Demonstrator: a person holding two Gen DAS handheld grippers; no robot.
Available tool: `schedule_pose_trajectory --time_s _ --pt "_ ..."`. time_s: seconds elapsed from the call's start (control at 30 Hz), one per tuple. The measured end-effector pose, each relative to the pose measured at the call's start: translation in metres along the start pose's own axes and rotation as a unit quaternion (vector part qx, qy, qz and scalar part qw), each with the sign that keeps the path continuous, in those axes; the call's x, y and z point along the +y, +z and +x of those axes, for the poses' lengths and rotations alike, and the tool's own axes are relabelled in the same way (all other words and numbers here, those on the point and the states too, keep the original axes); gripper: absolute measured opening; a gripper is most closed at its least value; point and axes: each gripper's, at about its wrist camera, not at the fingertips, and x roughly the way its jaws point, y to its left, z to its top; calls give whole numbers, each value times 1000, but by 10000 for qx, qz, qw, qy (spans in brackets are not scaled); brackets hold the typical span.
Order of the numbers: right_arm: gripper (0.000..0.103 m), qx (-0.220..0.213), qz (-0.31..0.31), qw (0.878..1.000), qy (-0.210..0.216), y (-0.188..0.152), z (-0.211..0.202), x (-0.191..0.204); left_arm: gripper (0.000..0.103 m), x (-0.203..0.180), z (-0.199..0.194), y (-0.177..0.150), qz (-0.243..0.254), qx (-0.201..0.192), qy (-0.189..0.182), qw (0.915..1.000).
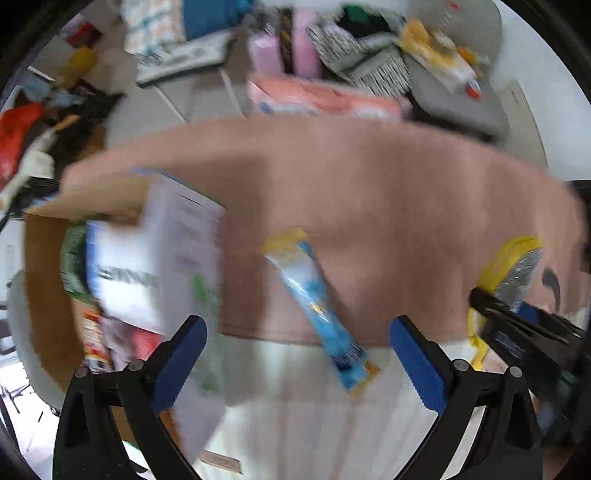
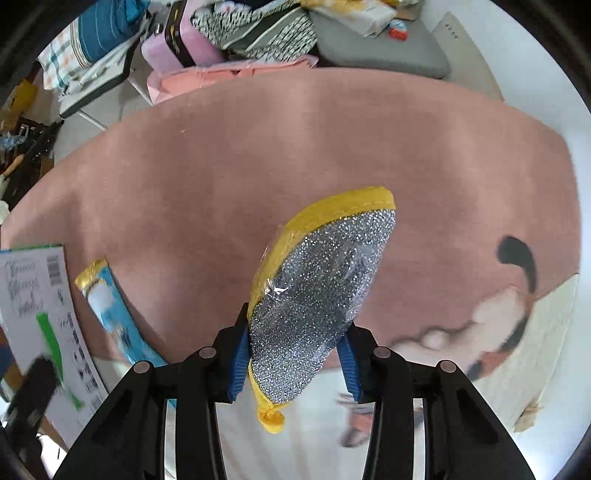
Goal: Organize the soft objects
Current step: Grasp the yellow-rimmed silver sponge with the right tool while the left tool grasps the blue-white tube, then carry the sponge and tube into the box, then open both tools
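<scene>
My right gripper (image 2: 293,363) is shut on a silver glitter scouring pad with yellow trim (image 2: 317,295), wrapped in clear film, held above the pink mat (image 2: 258,155). The pad also shows at the right edge of the left wrist view (image 1: 517,273). My left gripper (image 1: 295,354) is open and empty above the near edge of the pink mat (image 1: 369,206). A blue, white and yellow soft packet (image 1: 317,306) lies on the mat between its fingers; it also shows in the right wrist view (image 2: 110,317).
A cardboard box (image 1: 48,295) holding packets and a white printed carton (image 1: 173,251) stands at the left. Beyond the mat lie pink cloth (image 2: 207,79), a grey cushion (image 2: 376,48), patterned fabrics (image 2: 258,26) and clutter on the floor.
</scene>
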Motion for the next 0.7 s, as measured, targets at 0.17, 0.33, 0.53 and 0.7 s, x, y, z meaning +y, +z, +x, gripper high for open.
schedule_pose_trajectory --time_s 0.17,0.33,0.53,0.7 --pt "44 -108 44 9999 -72 -17 -10 -21 102 -29 54 6 300 804 -1 9963" --pt "44 -107 148 9998 -45 -29 -6 -47 101 -34 82 16 133 1211 -115 9925" --pt "44 -119 194 9997 19 -39 -2 -55 72 -29 93 30 -14 1252 -160 9920" --pt "44 -154 161 9998 16 -40 -3 -51 25 -26 93 33 1 1149 -347 9928"
